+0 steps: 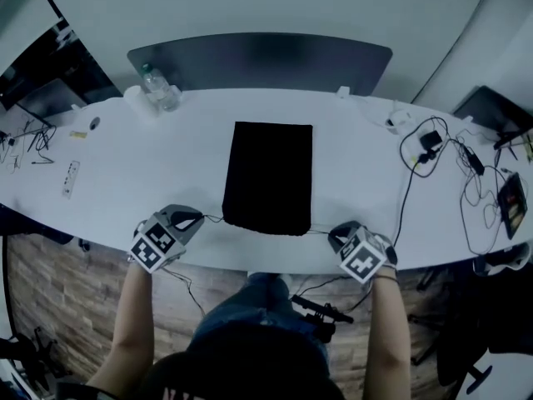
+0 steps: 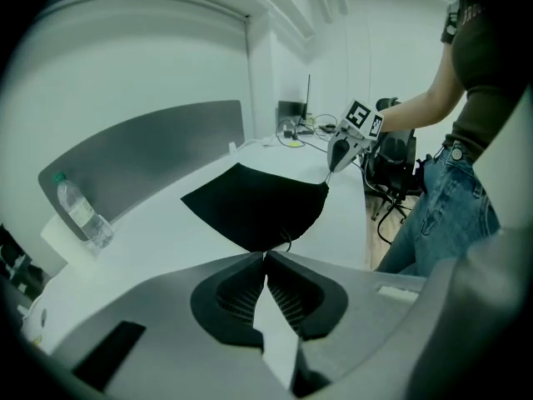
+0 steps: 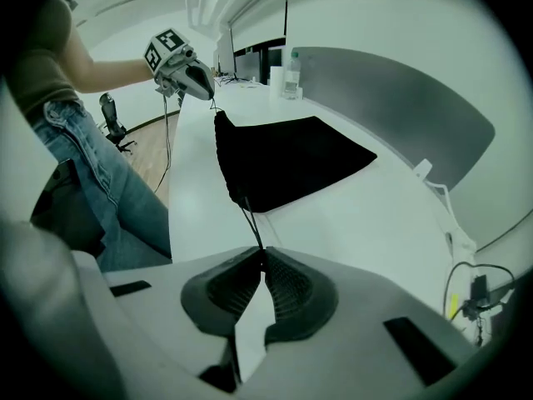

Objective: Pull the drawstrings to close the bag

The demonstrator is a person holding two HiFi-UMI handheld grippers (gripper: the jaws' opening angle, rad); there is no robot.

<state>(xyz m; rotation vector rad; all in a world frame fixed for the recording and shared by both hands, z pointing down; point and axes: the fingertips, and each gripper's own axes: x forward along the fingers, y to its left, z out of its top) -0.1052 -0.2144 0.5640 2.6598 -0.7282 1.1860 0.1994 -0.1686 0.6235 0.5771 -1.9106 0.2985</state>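
Observation:
A black drawstring bag (image 1: pixel 268 177) lies flat in the middle of the white table (image 1: pixel 150 173), its mouth toward the near edge. My left gripper (image 1: pixel 200 217) sits just left of the mouth, shut on the thin left drawstring (image 1: pixel 213 218). In the left gripper view the jaws (image 2: pixel 265 255) meet at the tips, and the cord (image 2: pixel 287 242) runs in from the bag (image 2: pixel 250 207). My right gripper (image 1: pixel 333 233) sits right of the mouth, shut on the right drawstring (image 3: pixel 248 222). That cord stretches from the bag (image 3: pixel 283 161) into the closed tips (image 3: pixel 263 252).
A water bottle (image 1: pixel 158 88) stands at the back left before a grey partition (image 1: pixel 258 61). Cables and a charger (image 1: pixel 433 144) spread over the right end, with a dark device (image 1: pixel 510 198) beyond them. A small remote (image 1: pixel 71 177) lies far left.

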